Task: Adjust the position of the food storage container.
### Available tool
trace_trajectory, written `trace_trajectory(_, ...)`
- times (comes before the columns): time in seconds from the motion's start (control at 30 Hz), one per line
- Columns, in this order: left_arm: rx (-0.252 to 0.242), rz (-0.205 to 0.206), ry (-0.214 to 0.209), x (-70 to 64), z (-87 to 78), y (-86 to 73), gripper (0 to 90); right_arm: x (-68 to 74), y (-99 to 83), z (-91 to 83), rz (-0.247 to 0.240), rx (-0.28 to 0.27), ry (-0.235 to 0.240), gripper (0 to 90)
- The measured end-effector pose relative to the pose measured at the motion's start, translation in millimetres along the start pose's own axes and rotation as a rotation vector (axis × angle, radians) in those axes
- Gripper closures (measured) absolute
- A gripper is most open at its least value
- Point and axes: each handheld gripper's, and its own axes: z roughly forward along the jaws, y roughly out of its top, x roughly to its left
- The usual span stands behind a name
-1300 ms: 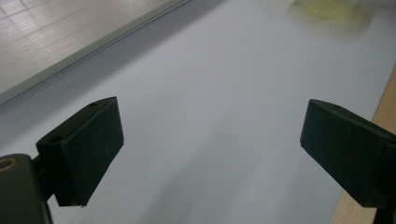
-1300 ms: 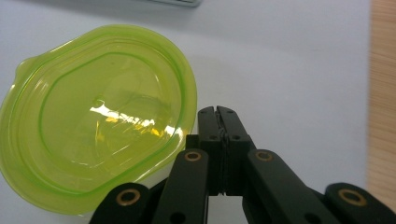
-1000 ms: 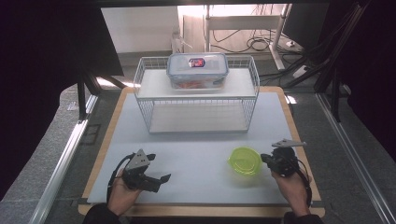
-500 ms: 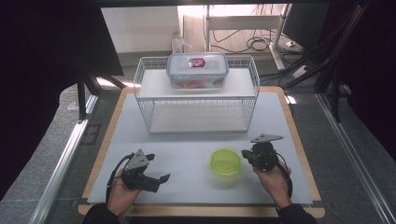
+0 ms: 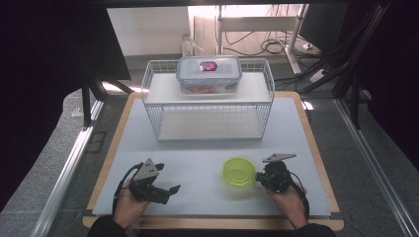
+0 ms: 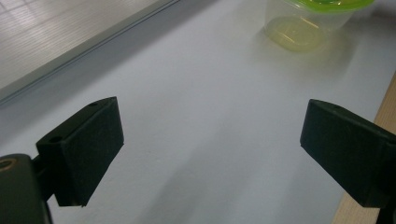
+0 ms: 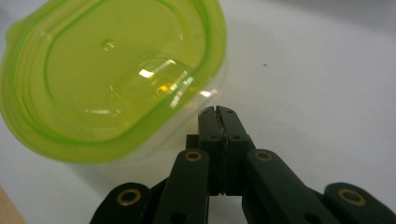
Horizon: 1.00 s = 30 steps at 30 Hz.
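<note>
Right beside the green tub

Up close, the right gripper (image 7: 219, 114) has its jaws pressed together with nothing between them, the tips just beside the wall of the tub (image 7: 112, 74), perhaps touching it; I cannot tell for sure. From above, that gripper (image 5: 258, 177) sits at the tub's (image 5: 238, 171) right edge, held in the right hand (image 5: 286, 200). The tub is a small clear cup with a lime-green lid on; it looks empty.

The left gripper (image 6: 210, 149) has its jaws spread wide over bare mat (image 6: 196, 93), holding nothing, with the tub (image 6: 303, 23) well ahead of it. From above it (image 5: 170, 190) rests near the mat's front left, in the left hand (image 5: 129, 205), well apart from the tub.

Farther back on the mat (image 5: 197, 158) stands a white wire rack (image 5: 207, 103). On its top shelf sits a clear box (image 5: 209, 74) with a blue-rimmed lid, something orange-red inside that I cannot make out. The lower shelf is bare. The mat lies on a wooden table (image 5: 316, 148).
</note>
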Motion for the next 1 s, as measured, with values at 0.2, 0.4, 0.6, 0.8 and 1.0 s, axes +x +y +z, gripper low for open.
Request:
trace_trajectory(0.2,0.001,0.004,0.006,0.1,0.6,-0.3,5.9,2.4,7.3,13.0,0.002,-0.011,0.034,90.0)
trace_trajectory(0.4,-0.001,0.007,0.011,0.2,1.0,-0.8,5.8,6.8,15.3,26.4,-0.02,-0.004,0.051,90.0)
trace_trajectory(0.6,0.004,0.01,0.011,0.3,1.1,-0.8,5.8,18.8,22.9,37.2,-0.039,0.005,0.086,90.0)
trace_trajectory(0.8,0.013,0.007,0.008,1.0,2.2,-1.8,5.8,30.3,27.9,44.1,-0.075,0.013,0.101,90.0)
trace_trajectory(1.0,0.041,0.006,-0.002,-0.5,4.2,-1.3,6.9,20.8,27.4,31.7,-0.108,-0.004,0.037,81.2)
